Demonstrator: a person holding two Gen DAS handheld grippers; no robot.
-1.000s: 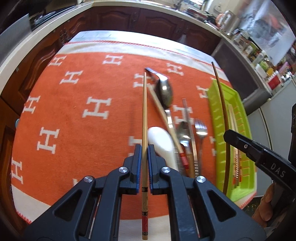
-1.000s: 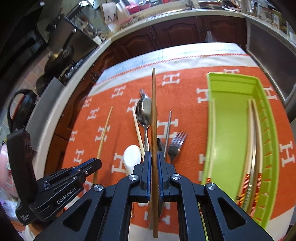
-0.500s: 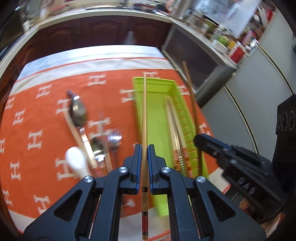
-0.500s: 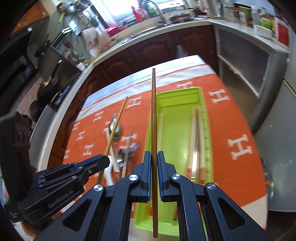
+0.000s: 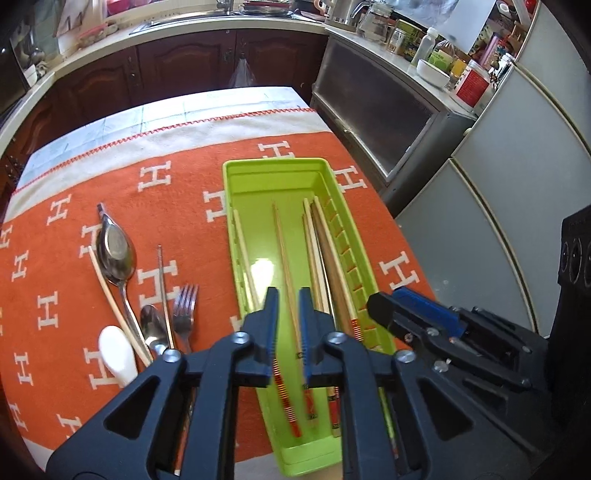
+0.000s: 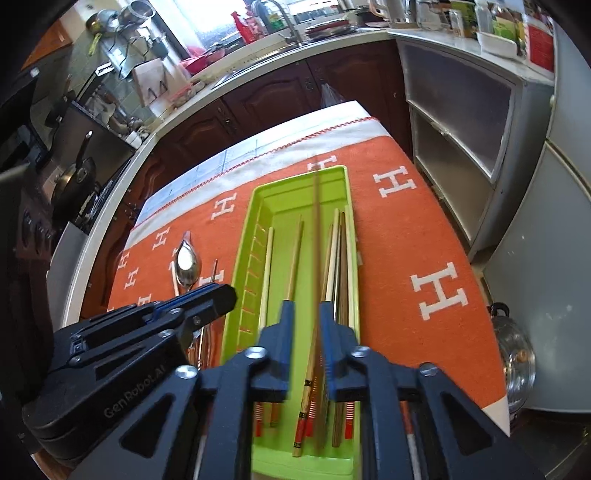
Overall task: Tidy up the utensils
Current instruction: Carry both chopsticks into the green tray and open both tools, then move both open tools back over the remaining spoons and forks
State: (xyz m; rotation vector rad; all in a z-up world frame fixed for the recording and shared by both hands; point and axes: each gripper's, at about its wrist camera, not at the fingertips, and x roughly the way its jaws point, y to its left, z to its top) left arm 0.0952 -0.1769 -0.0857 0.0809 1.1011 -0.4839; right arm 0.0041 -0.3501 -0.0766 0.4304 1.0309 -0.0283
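Both grippers hang over the green tray [image 5: 273, 164] [image 6: 295, 177], which holds several chopsticks. My left gripper [image 5: 288, 293] has its jaws opening; a light chopstick [image 5: 284, 254] with a red-striped end runs between them, free of the pads, down in the tray. My right gripper [image 6: 305, 306] is also opening, and a dark brown chopstick [image 6: 317, 229], blurred, slips between its pads over the tray. On the orange cloth to the left lie a large spoon [image 5: 116, 251], a fork [image 5: 184, 306], a white spoon [image 5: 116, 356] and a loose chopstick [image 5: 110, 295].
The orange cloth [image 5: 74, 332] covers the table, whose right edge runs close beside the tray. Grey cabinets [image 5: 480, 221] stand to the right, with a lidded steel pot [image 6: 517, 354] low beside them. A kitchen counter [image 5: 221, 26] and dark cupboards close the far side.
Both grippers swung right, from above the loose utensils to above the green tray. Their jaws, shut on one chopstick each before, have parted and let the chopsticks go.
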